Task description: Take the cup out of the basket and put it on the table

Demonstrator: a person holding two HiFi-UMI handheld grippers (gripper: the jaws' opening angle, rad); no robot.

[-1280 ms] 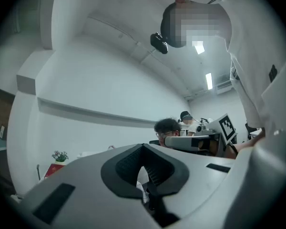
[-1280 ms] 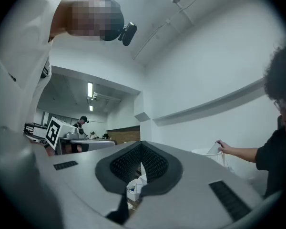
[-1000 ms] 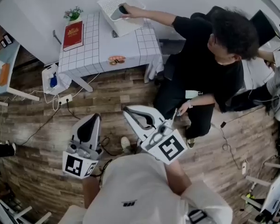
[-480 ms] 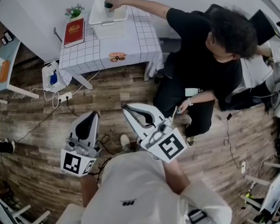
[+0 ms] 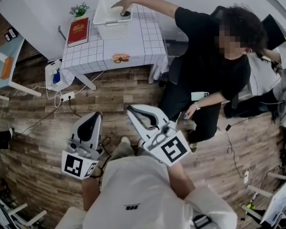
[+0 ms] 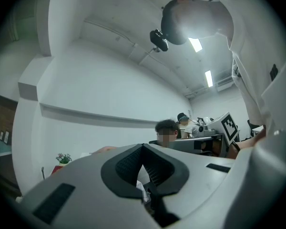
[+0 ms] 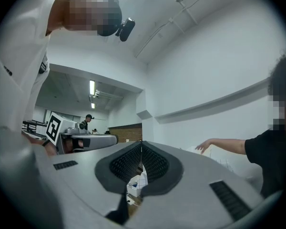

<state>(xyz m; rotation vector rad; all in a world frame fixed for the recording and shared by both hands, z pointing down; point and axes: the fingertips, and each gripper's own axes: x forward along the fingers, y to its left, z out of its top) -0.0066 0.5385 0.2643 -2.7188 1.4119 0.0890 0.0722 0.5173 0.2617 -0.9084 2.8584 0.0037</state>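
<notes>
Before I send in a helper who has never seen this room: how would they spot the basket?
Find the table with the white grid cloth at the top of the head view. The basket stands at its far end, right of the red book and the plant. It is the only white slatted box, and a person's hand reaches into it.

Desk: white grid-printed cloth cover. Basket: white slatted plastic. Floor: worn wood planks. Book: smooth red cover. Left claw and right claw: matt grey plastic shells, black ribbed pads.
</notes>
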